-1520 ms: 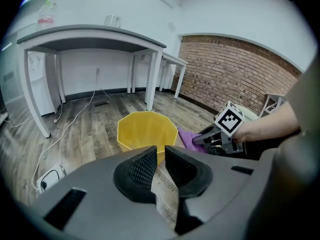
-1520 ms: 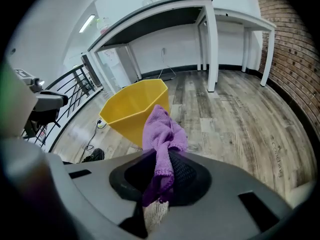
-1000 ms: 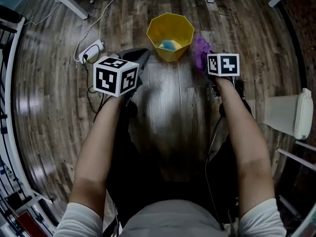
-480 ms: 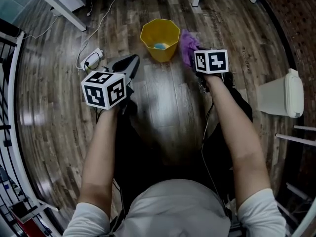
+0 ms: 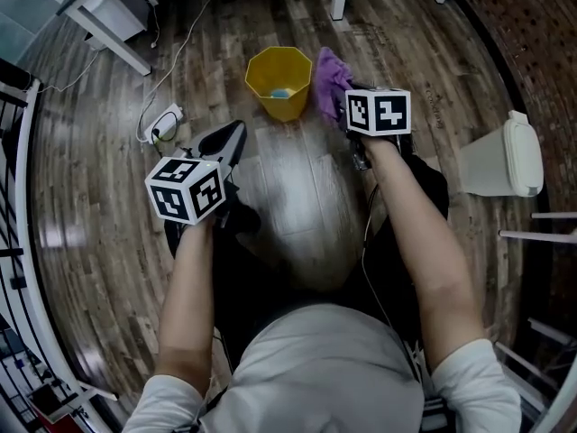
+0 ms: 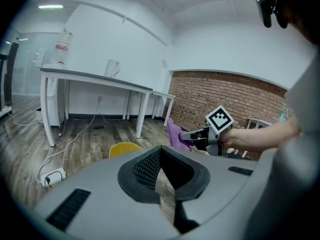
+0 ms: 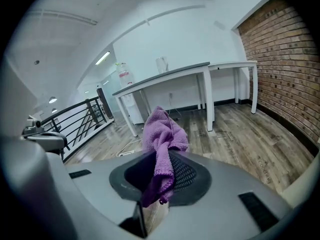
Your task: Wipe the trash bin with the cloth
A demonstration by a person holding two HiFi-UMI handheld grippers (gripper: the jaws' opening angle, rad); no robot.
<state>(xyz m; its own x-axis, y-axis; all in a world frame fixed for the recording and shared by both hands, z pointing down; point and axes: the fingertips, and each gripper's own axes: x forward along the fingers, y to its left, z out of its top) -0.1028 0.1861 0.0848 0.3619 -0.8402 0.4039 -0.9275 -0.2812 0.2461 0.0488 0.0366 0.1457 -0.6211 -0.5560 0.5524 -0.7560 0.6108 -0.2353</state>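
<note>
A yellow trash bin (image 5: 279, 78) stands upright on the wood floor, with a small blue thing (image 5: 280, 92) at its bottom. My right gripper (image 5: 341, 99) is shut on a purple cloth (image 5: 329, 78), which hangs just right of the bin's rim. In the right gripper view the cloth (image 7: 162, 136) bunches up out of the shut jaws (image 7: 159, 176). My left gripper (image 5: 231, 139) is shut and holds nothing; it sits to the bin's near left, apart from it. The left gripper view shows the bin (image 6: 124, 148) low ahead and the cloth (image 6: 174, 133) to its right.
A white lidded bin (image 5: 503, 158) stands at the far right. A power strip (image 5: 163, 119) with cables lies left of the yellow bin. White table legs (image 5: 115, 41) stand at the back, a railing (image 5: 20, 242) runs along the left, and a brick wall (image 7: 280, 59) on the right.
The yellow bin now looks smaller and farther off. Both grippers have drawn back toward the body, the left one more. The cloth stays in the right gripper.
</note>
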